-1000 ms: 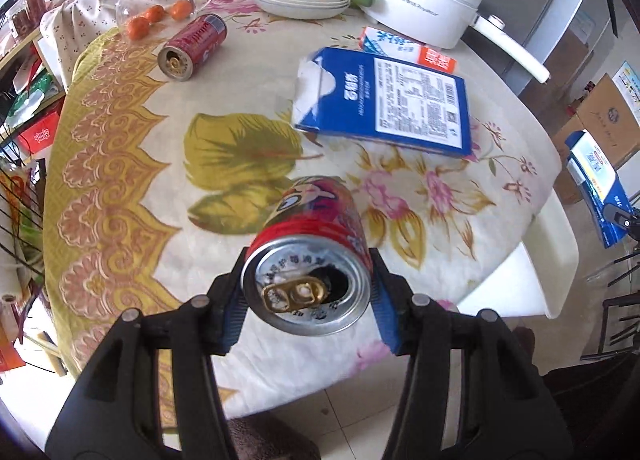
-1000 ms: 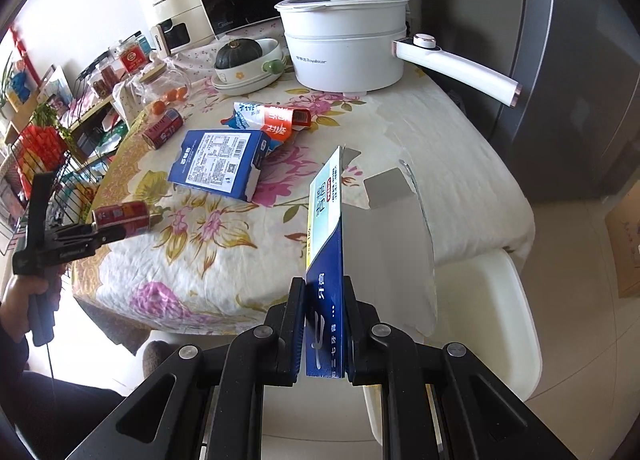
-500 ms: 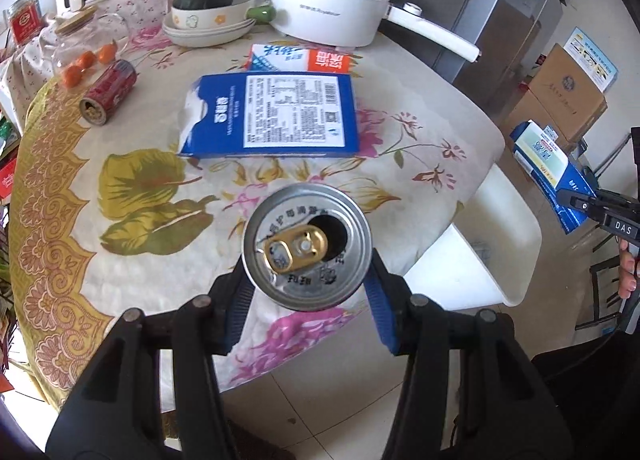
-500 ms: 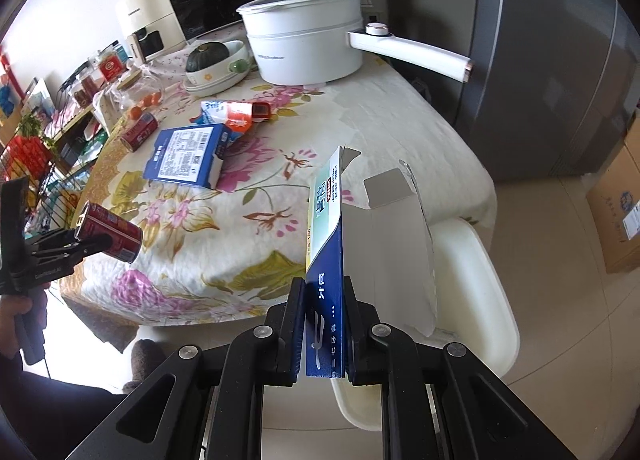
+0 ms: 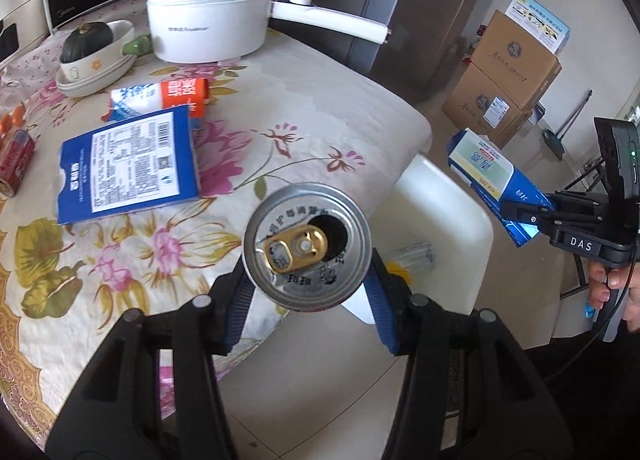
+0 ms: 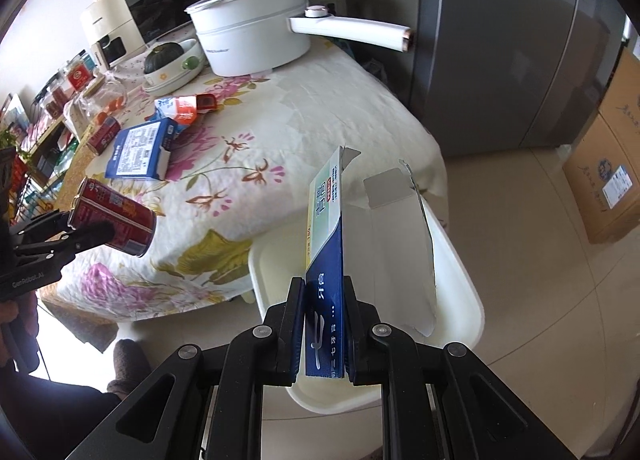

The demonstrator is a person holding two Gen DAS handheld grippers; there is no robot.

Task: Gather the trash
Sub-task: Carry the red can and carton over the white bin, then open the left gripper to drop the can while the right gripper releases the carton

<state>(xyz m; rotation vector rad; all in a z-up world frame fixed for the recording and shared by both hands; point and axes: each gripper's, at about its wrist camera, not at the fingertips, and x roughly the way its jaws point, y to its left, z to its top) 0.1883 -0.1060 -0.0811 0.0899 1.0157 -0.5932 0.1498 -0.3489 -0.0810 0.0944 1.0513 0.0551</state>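
My left gripper [image 5: 310, 288] is shut on a red drink can [image 5: 306, 248], whose opened silver top faces the camera. It hangs over the table's near edge, beside a white plastic bin [image 5: 444, 220]. From the right wrist view the same red can [image 6: 114, 218] shows in the left gripper [image 6: 86, 234] at the far left. My right gripper [image 6: 324, 324] is shut on a flattened blue carton [image 6: 326, 236] that stands on edge above the white bin [image 6: 460, 300]. The left wrist view has that blue carton [image 5: 488, 176] in the right gripper [image 5: 524, 216] at the far right. A clear plastic bottle [image 5: 412, 260] lies in the bin.
On the flowered tablecloth [image 5: 304, 108] lie a flat blue box [image 5: 128, 164], a white-and-orange milk carton [image 5: 160, 96] and another red can [image 5: 14, 164]. A white pot [image 5: 208, 12] with a long handle and a bowl with a squash [image 5: 92, 52] stand behind. Cardboard boxes [image 5: 508, 76] stack beside the grey fridge [image 6: 500, 40].
Both grippers have swung from above the table toward the white bin. The can went from mid-table to the table's edge, and the carton now hangs over the bin. Both grips unchanged.
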